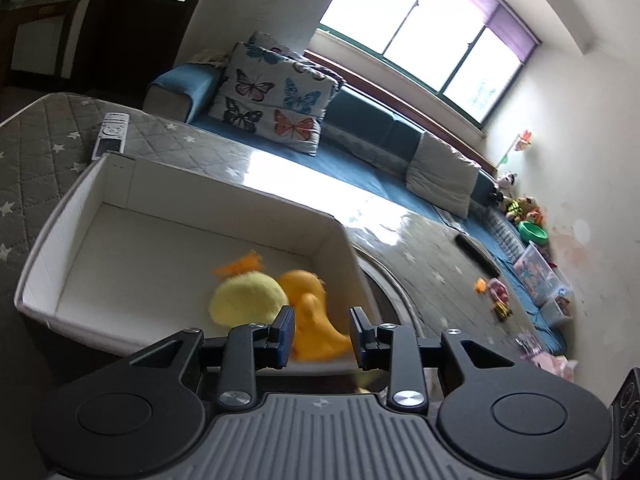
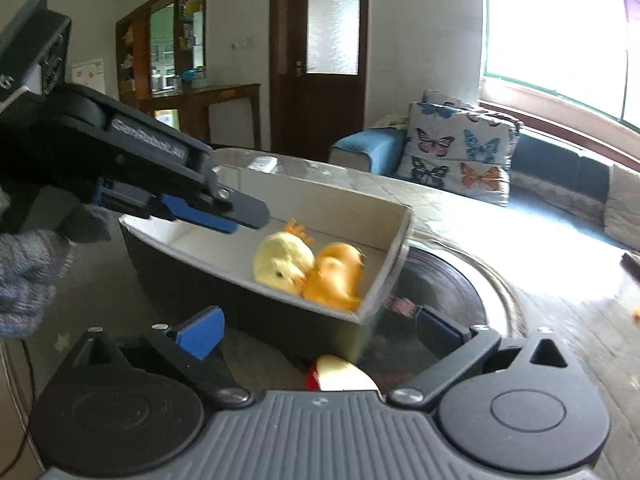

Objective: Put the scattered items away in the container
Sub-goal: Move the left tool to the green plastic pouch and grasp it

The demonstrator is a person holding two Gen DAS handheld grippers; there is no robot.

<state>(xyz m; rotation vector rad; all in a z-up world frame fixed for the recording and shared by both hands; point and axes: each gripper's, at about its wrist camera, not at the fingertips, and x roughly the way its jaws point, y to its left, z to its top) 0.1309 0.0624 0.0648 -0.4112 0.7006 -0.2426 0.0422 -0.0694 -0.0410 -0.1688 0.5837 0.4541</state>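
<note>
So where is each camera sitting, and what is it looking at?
Left wrist: sits on the left claw, looking down over the white box toward the sofa and window; only its own claw shows.
Right wrist: sits on the right claw, looking toward the door; its own claw, the left claw and a gloved hand show.
Both see the box, yellow chick and orange toy.

box: open white-lined cardboard box [image 1: 120, 184] on the grey quilted star-print tabletop [image 1: 36, 140] | in box: yellow plush chick [image 1: 244, 300] touching the orange plush duck [image 1: 308, 292] on its right, both near the right wall | behind box: silver remote control [image 1: 110, 136] on tabletop | far side: butterfly-print cushion [image 1: 276, 100] on the blue sofa [image 1: 372, 128]
</note>
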